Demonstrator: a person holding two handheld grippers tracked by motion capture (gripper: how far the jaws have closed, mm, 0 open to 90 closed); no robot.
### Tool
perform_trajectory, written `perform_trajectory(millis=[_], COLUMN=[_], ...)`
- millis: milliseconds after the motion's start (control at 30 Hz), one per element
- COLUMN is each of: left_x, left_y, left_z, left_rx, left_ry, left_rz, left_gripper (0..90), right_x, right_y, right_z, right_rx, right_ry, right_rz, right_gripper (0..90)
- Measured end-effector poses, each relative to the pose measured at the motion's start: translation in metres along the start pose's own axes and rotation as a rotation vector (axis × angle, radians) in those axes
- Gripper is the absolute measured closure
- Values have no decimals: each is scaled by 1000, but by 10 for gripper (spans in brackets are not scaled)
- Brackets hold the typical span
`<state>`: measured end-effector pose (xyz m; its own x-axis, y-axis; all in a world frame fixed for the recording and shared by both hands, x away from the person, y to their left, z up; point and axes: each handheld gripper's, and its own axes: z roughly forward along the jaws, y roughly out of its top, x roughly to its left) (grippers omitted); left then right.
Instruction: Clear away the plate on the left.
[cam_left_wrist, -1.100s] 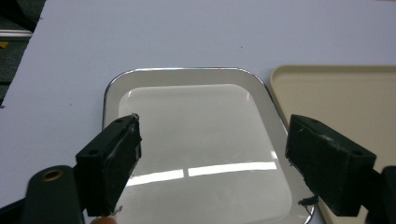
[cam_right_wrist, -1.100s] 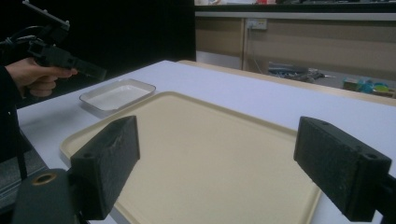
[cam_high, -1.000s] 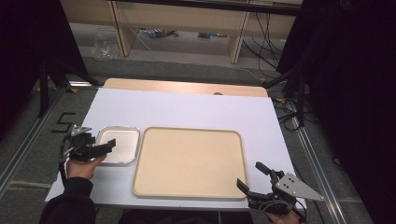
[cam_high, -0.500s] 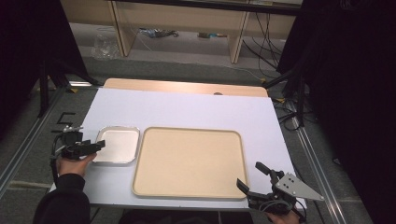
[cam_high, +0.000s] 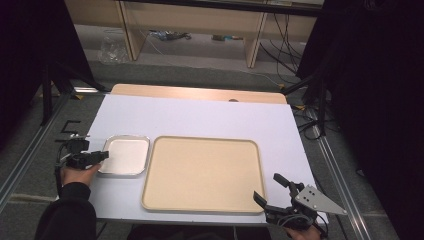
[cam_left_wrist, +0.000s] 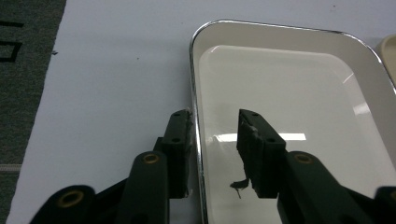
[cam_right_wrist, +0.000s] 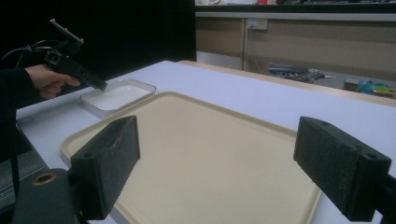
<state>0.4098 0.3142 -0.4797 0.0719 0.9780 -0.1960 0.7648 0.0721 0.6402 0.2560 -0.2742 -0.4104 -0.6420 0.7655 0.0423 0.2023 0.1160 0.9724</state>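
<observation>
A small white metal-rimmed tray (cam_high: 126, 137) lies at the table's left, with a large empty beige tray (cam_high: 200, 172) beside it on the right. My left gripper (cam_high: 100, 156) is at the small tray's left edge. In the left gripper view the gripper (cam_left_wrist: 212, 122) is open and straddles the tray's rim (cam_left_wrist: 280, 26), one jaw outside and one inside. My right gripper (cam_high: 265, 186) is open and holds nothing by the beige tray's front right corner. The right gripper view shows its jaws (cam_right_wrist: 215, 161) wide apart over the beige tray (cam_right_wrist: 201, 116), with the left gripper (cam_right_wrist: 99, 85) farther off.
A white sheet (cam_high: 200, 115) covers the tabletop, with a wooden strip (cam_high: 200, 93) along its far edge. Beyond the table are shelving legs, cables and a plastic bag (cam_high: 112, 50) on the floor. Dark curtains flank both sides.
My left gripper has drawn back to the left, from over the small tray to its left rim. The right gripper has not moved.
</observation>
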Motion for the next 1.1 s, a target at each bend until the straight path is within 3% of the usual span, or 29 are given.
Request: perform_trajectory(millis=[133, 167, 267, 333, 367, 433, 467, 533, 567, 733, 767, 900, 1000, 1033, 1100], left_x=[-1, -1, -2, -1, 0, 1, 2, 3, 3, 4, 4, 5, 5, 7, 9], left_y=[1, 1, 1, 2, 2, 2, 3, 3, 3, 3, 3, 3, 3, 4, 4], left_z=[3, 3, 6, 7, 7, 7, 8, 8, 9, 9, 9, 8, 7, 4, 1], left_rx=[19, 22, 39, 50, 50, 55, 46, 47, 39, 40, 41, 35, 21, -9, -6], left_ry=[20, 22, 32, 33, 28, 25, 22, 21, 19, 16, 15, 9, -5, -30, -39], left_rz=[0, 0, -5, -22, -35, -29, -48, -50, -53, -61, -58, -57, -98, -94, -85], left_gripper=[691, 708, 765, 789, 796, 808, 819, 826, 831, 843, 844, 848, 866, 872, 878], right_x=[0, 2, 1, 2, 1, 1, 3, 3, 1, 1, 2, 1, 1, 1, 1], right_y=[0, 0, 0, 0, 0, 0, 0, 0, 0, 0, 0, 0, 0, 0, 0], right_z=[-1, -1, -1, -1, -1, -1, -1, -1, -1, -1, -1, -1, -1, -1, -1], right_rx=[-3, 14, 3, 21, 3, -1, 16, 23, -2, 0, 12, 0, 4, -1, 0], right_ry=[1, 4, 0, 6, 0, 2, 14, 14, 2, 2, 14, 1, -2, 0, 0], right_rz=[3, 30, 14, 25, 9, 8, 41, 37, 8, 10, 39, 6, 12, 8, 9], right_gripper=[153, 153, 153, 153, 153, 153, 153, 153, 153, 153, 153, 153, 153, 153, 153])
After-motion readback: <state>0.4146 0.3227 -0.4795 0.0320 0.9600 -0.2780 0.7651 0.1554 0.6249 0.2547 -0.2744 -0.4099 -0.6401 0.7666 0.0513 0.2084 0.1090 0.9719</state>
